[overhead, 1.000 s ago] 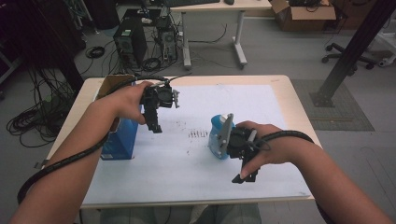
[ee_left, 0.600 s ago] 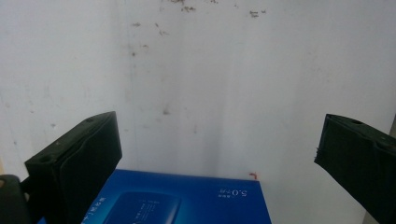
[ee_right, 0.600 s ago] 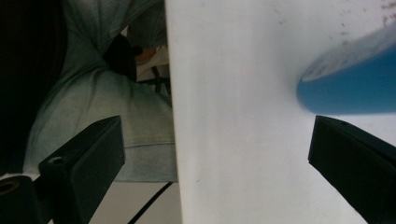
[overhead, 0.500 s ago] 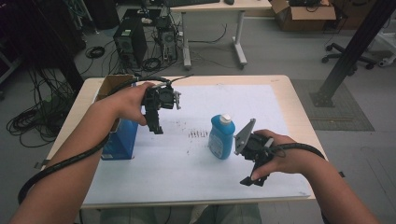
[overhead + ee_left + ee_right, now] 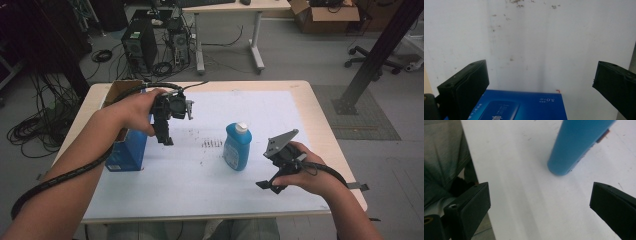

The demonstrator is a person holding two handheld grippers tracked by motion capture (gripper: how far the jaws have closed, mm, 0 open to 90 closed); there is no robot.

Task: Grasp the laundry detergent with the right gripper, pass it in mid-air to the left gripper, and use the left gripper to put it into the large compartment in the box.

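A blue bottle [image 5: 236, 148] with a white cap stands upright on the white sheet near the table's middle. My right gripper [image 5: 270, 186] hangs open to its right, near the front edge, holding nothing. In the right gripper view the bottle's lower body [image 5: 576, 145] rises beyond the open right gripper [image 5: 540, 205], apart from both jaws. My left gripper [image 5: 164, 138] hovers open over the sheet, just right of a blue box [image 5: 127, 149]. The left gripper view has the open left gripper [image 5: 540, 85] above the sheet, and the blue box's top [image 5: 524, 106] lies low between the jaws.
A brown cardboard box [image 5: 119, 90] stands behind the blue box at the table's left. Dark smudges [image 5: 210, 143] mark the white sheet [image 5: 200, 185] left of the bottle. The person's clothing [image 5: 441, 155] is past the table's front edge. Computers and cables sit on the floor beyond the table.
My right gripper let go of the blue bottle and drew back to the right and toward the front edge. The bottle stays upright. The left gripper barely moved.
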